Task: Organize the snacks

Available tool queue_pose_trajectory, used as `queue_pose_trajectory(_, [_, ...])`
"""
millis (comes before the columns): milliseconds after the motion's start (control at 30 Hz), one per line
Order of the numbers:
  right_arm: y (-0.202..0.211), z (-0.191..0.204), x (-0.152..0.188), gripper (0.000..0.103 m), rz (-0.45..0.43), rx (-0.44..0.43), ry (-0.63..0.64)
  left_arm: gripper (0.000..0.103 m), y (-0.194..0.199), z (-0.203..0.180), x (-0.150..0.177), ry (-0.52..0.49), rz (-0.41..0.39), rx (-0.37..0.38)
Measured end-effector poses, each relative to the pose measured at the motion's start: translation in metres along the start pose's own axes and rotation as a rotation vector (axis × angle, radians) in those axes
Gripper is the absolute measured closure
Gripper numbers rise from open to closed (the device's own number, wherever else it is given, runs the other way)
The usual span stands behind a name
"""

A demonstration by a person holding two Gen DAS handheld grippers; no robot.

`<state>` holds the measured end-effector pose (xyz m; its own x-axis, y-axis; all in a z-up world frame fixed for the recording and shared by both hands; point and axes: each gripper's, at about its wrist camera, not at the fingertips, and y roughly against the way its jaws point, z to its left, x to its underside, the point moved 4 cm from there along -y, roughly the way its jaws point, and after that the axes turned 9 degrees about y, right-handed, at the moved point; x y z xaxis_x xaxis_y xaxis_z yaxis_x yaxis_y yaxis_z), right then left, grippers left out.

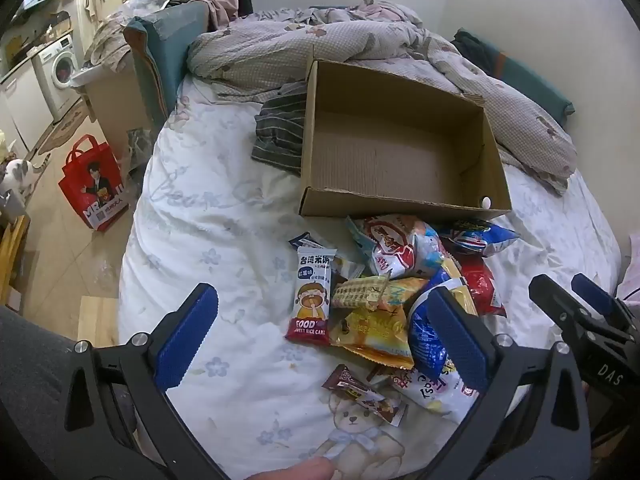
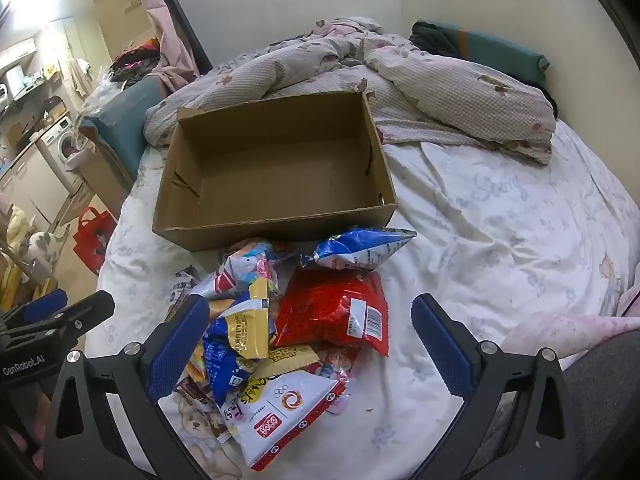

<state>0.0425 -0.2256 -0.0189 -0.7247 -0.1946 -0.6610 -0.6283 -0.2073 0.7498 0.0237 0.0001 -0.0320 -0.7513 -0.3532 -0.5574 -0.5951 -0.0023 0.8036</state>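
A pile of snack packets [image 1: 392, 292] [image 2: 288, 320] lies on the white bedsheet in front of an open, empty cardboard box [image 1: 400, 152] [image 2: 276, 168]. The pile includes a rice cake packet [image 1: 312, 296], a red bag [image 2: 336, 308], a blue bag [image 2: 360, 248] and a white bag [image 2: 284, 404]. My left gripper [image 1: 320, 336] hangs open above the pile's left part, nothing between its blue pads. My right gripper [image 2: 308, 344] is open over the pile's right part, also holding nothing. Each gripper shows at the edge of the other's view.
A crumpled checked duvet [image 1: 360, 44] [image 2: 440, 80] lies behind the box, a striped garment [image 1: 280, 132] beside its left wall. The bed's left edge drops to a floor with a red bag [image 1: 94, 184], a cat [image 1: 18, 176] and a washing machine [image 1: 60, 68].
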Motion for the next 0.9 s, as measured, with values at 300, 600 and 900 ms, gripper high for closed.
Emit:
queue_pose_trajectory(300, [0.0007,-0.0002,0.0002,0.000,-0.002,-0.012,0.002,0.000,0.0001,0.0002,0.0003,0.003,0.009,0.000])
queue_pose_trajectory(600, [-0.0002,-0.0002,0.0004,0.000,0.006,-0.005,-0.005,0.000,0.0003,0.0008,0.0002,0.004,0.011,0.000])
queue_pose_trajectory(900, [-0.0001,-0.0003,0.0009,0.000,0.007,-0.005,-0.005,0.000,-0.0012,-0.0005,0.0027,0.003,0.011,0.001])
